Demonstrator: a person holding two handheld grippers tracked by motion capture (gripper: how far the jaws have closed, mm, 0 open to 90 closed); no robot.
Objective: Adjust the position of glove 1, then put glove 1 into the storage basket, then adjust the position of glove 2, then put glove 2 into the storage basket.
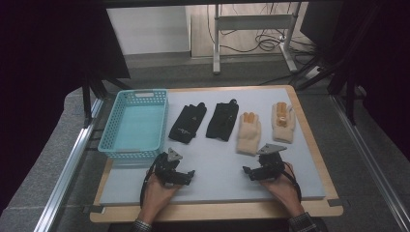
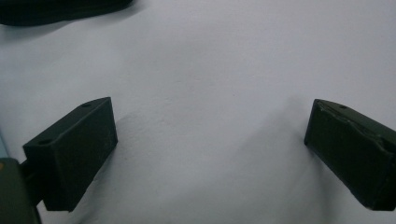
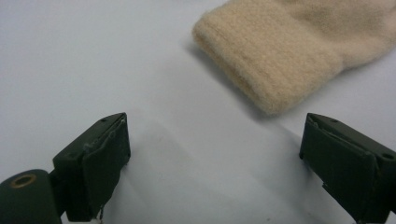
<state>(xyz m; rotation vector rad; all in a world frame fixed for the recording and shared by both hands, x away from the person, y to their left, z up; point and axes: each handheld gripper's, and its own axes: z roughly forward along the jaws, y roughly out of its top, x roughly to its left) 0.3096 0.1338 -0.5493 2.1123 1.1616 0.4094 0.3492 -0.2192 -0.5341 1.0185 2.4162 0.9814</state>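
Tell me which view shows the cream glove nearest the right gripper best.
The right gripper view: the cream glove's ribbed cuff lies close ahead of the open jaws, knit texture clear. The high view shows the whole glove, small, with orange fingertips, lying between a black glove and the other cream glove. The left gripper view offers only a dark edge, not this glove.

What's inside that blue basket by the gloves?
Nothing that I can see: the blue basket shows a bare turquoise floor. Its near wall hides a thin strip of the floor behind it, so something flat there could go unseen.
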